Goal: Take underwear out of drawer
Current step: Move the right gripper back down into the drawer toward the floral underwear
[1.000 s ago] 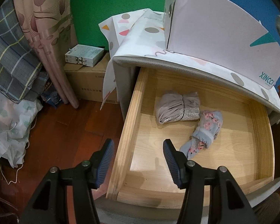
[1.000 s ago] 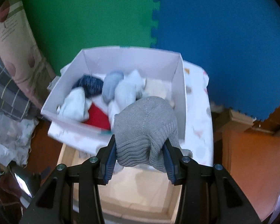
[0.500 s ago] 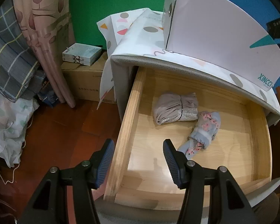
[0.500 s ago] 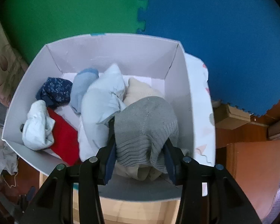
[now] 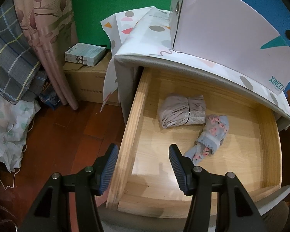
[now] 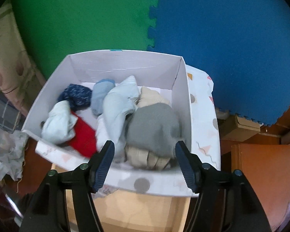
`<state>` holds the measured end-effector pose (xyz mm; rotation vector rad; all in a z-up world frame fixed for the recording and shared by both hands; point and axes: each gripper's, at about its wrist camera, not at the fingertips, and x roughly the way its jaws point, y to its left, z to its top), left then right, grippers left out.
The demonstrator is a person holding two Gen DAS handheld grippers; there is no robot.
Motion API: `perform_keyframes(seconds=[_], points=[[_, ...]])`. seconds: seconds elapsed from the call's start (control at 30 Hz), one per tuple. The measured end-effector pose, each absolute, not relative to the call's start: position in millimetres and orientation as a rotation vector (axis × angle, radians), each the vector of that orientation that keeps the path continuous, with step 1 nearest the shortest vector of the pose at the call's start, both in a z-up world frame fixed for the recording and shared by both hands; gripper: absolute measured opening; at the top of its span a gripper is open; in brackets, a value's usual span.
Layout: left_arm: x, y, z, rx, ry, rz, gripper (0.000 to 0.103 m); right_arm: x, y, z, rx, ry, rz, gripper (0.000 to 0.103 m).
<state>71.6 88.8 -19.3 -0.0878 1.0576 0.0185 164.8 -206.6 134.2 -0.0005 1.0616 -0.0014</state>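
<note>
Open wooden drawer [image 5: 268, 147] below me, white box [image 6: 125, 65] on the cabinet above it, grey underwear [image 6: 154, 127] lying in the box's near right corner, my right claw [image 6: 145, 150] just spreading off it, pads clear, my left claw [image 5: 143, 154] spread, empty, over the drawer's left rail, folded beige underwear [image 5: 181, 110] and flowered sock [image 5: 212, 133] in the drawer.

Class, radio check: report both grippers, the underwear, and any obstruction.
Right gripper jaws just opened, grey bundle dropped in white box. Left gripper open, empty. Two pieces left in drawer: taupe bundle, floral piece. Nothing blocking.
</note>
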Motion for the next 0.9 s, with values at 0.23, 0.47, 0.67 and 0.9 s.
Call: perform_keyframes(seconds=[0.23,0.47,0.67,0.9], points=[[68,91,-15,-0.087,1.045,0.023,0.056,105,-197,122,0.042,1.055,0.055,0.065],[66,95,-9,-0.092,1.04,0.033,0.056,80,-176,41,0.065,1.2,0.085,0.065],[65,103,-8,-0.103,1.057,0.061,0.056,82,-153,-26,0.08,1.3,0.079,0.065],[65,109,-8,-0.117,1.057,0.082,0.056,90,-137,-62,0.17,1.34,0.062,0.065]])
